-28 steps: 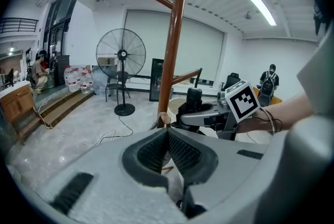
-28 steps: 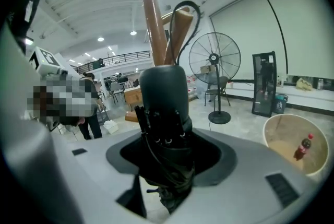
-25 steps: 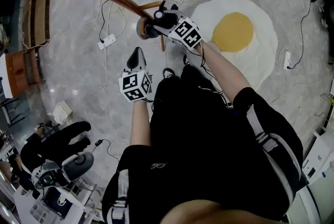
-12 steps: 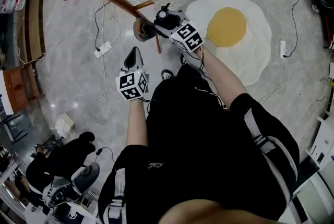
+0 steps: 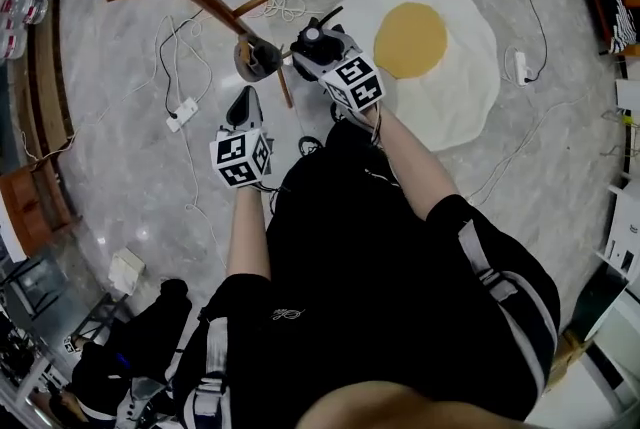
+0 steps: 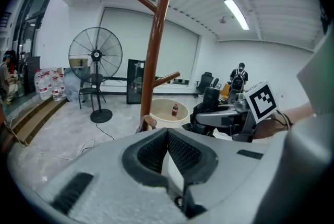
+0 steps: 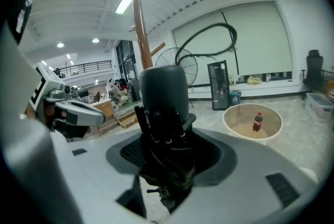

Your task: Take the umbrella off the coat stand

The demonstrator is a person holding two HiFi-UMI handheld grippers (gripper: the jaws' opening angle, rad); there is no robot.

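Right now pinching a black folded umbrella (image 7: pixel 163 93) upright between the jaws of the right gripper (image 7: pixel 167 154), just right of the pole of the tall brown wooden coat stand (image 6: pixel 155 61), with the umbrella's thin cord loop (image 7: pixel 233 36) arching free above it. Holding the left gripper (image 6: pixel 167 135) nearer and to the left, jaws pressed together at the tips with nothing between them.

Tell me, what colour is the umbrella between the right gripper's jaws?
Black. The folded umbrella shows best in the right gripper view.
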